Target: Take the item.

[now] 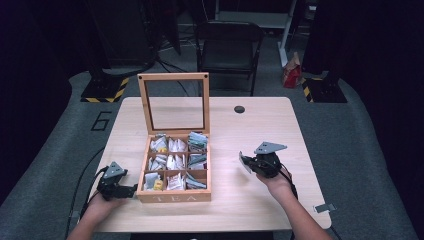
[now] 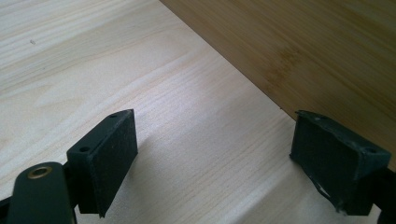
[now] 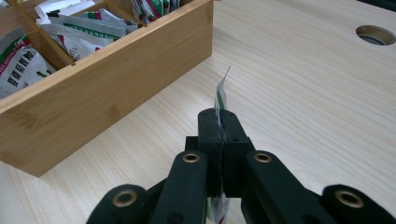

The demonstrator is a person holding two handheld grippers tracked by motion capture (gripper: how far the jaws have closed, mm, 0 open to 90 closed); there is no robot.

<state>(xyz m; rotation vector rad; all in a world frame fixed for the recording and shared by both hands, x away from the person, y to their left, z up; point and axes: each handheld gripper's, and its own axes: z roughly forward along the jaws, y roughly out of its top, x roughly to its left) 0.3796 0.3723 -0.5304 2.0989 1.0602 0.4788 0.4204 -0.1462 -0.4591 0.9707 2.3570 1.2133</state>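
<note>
A sachet (image 3: 221, 95) is pinched by the right gripper (image 3: 220, 122) at the box's (image 1: 172, 196) three o'clock; the left gripper (image 2: 215, 156) is spread; placement seemingly awaits.

"TEA" is written on the front wall of the wooden box (image 1: 173, 197), just right of the left claw (image 1: 134, 190); a "6" marks the floor (image 1: 101, 120).

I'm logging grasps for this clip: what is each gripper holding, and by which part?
The right gripper pinches a thin white foil tea sachet edge-on, near its middle. The left gripper is open, holding nothing.
</note>
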